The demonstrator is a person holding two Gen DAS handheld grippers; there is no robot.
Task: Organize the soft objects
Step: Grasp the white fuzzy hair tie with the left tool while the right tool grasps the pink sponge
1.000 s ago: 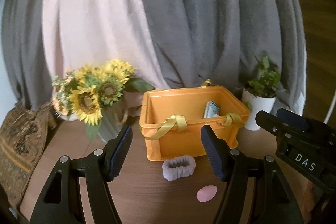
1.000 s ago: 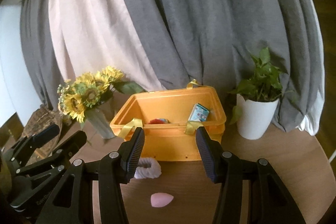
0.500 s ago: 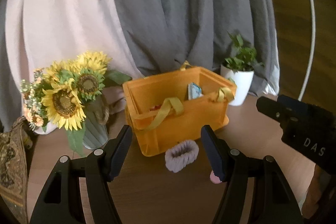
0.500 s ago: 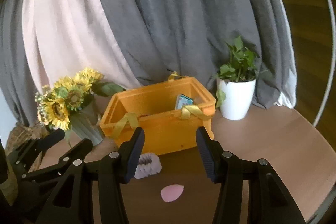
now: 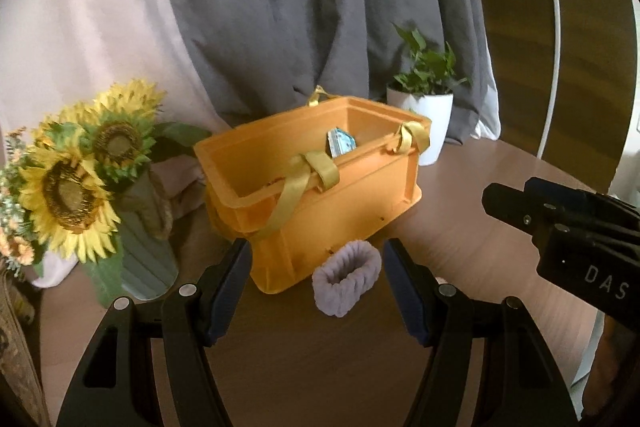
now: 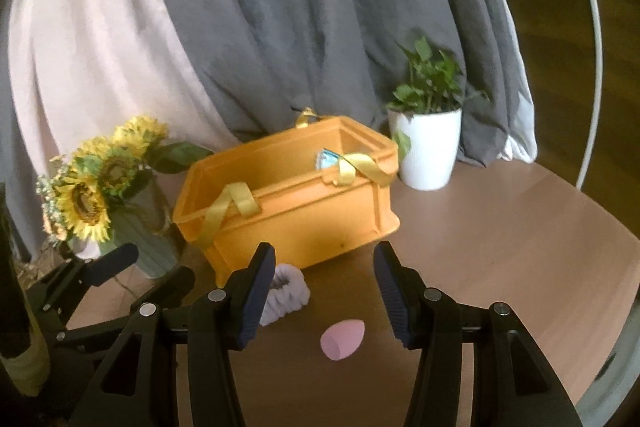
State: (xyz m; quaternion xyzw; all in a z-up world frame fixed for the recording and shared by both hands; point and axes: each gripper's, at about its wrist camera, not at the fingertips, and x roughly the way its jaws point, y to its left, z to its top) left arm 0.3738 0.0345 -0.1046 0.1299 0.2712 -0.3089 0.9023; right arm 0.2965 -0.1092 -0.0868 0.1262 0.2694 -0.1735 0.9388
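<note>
A lilac fluffy wristband (image 5: 346, 283) lies on the wooden table just in front of the orange crate (image 5: 344, 211). My left gripper (image 5: 320, 291) is open and empty, its fingers to either side of the wristband, slightly nearer than it. A pink egg-shaped sponge (image 6: 342, 339) lies on the table between the fingers of my open, empty right gripper (image 6: 324, 291). The wristband also shows in the right wrist view (image 6: 286, 293), partly behind the left finger. The crate (image 6: 304, 223) has yellow ribbon handles and holds a small blue packet (image 5: 340, 143).
A sunflower bouquet in a green vase (image 5: 80, 187) stands left of the crate. A white potted plant (image 6: 428, 151) stands behind it on the right. Grey and pink curtains hang behind. The round table's edge (image 6: 600, 367) curves at the right.
Both grippers have moved forward and down toward the table. The wristband now sits between the left fingers and the pink sponge between the right fingers. Both stay open.
</note>
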